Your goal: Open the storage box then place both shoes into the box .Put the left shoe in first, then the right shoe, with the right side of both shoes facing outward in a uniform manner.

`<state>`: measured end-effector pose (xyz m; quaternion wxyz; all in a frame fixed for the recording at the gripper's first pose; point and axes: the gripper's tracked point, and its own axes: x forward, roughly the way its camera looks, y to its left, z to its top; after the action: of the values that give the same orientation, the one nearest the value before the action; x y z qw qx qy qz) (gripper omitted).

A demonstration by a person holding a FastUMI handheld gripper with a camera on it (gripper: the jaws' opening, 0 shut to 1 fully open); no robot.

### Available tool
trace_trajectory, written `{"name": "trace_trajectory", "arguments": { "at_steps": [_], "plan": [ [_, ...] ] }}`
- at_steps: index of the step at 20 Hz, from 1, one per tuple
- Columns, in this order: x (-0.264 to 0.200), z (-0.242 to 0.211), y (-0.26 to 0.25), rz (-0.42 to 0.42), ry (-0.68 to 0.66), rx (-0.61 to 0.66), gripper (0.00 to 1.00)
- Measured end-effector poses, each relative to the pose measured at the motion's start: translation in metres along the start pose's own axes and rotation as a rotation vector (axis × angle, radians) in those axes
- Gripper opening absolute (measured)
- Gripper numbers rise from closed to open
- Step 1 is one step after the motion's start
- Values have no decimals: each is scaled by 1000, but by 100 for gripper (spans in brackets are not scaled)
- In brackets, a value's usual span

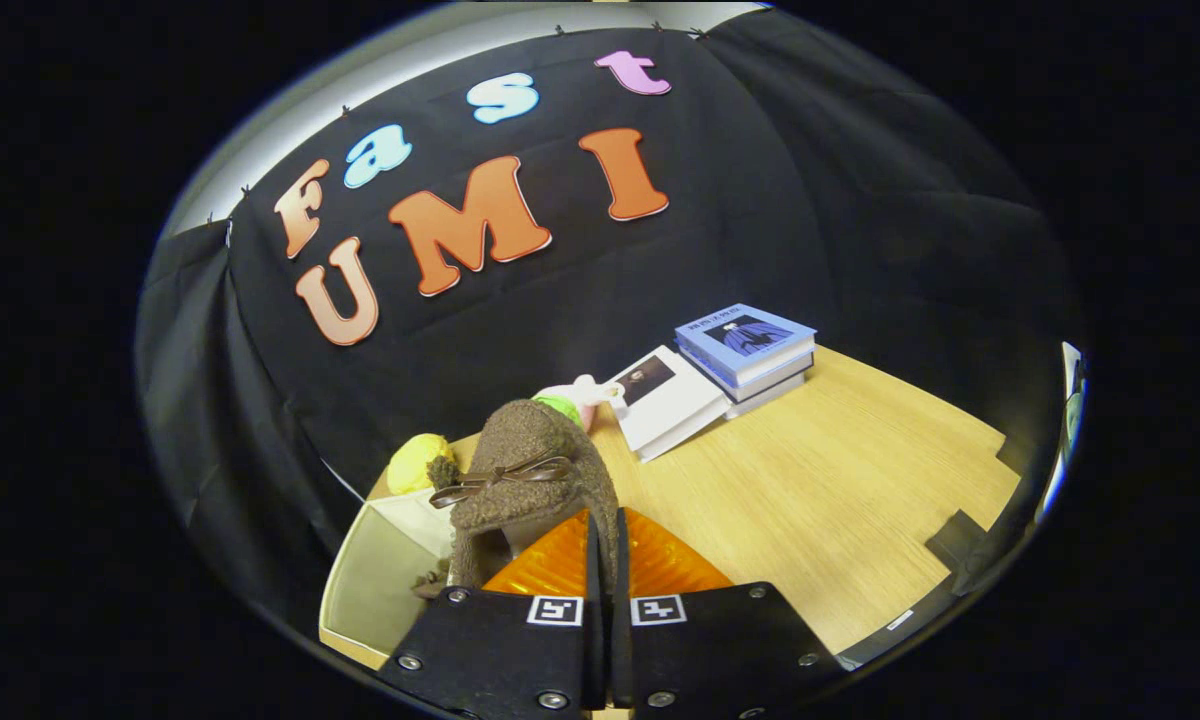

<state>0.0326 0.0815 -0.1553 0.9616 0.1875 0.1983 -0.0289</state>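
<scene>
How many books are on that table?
3, maybe more: a white book lying flat beyond the shoe in the gripper, and two stacked blue-covered books beside it; another may hide beneath.

A fuzzy brown shoe [525,470] carries a glossy dark-brown bow [495,480]. The open storage box [380,580] is cream inside. A yellow plush [418,462] sits behind. The wooden table [820,480] is pale oak-grained; stacked books [745,350] show blue covers.

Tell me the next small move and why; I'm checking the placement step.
Probably lower the brown fuzzy shoe into the open storage box: the gripper is shut on the shoe's edge, holding it above the box.
</scene>
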Motion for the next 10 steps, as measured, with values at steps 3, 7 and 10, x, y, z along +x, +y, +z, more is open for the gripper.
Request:
{"name": "trace_trajectory", "arguments": {
  "at_steps": [3,7,10],
  "plan": [
    [1,-10,44,57,15,26,3],
    [6,-24,88,105,43,45,3],
    [9,-32,113,122,60,33,3]
  ]
}}
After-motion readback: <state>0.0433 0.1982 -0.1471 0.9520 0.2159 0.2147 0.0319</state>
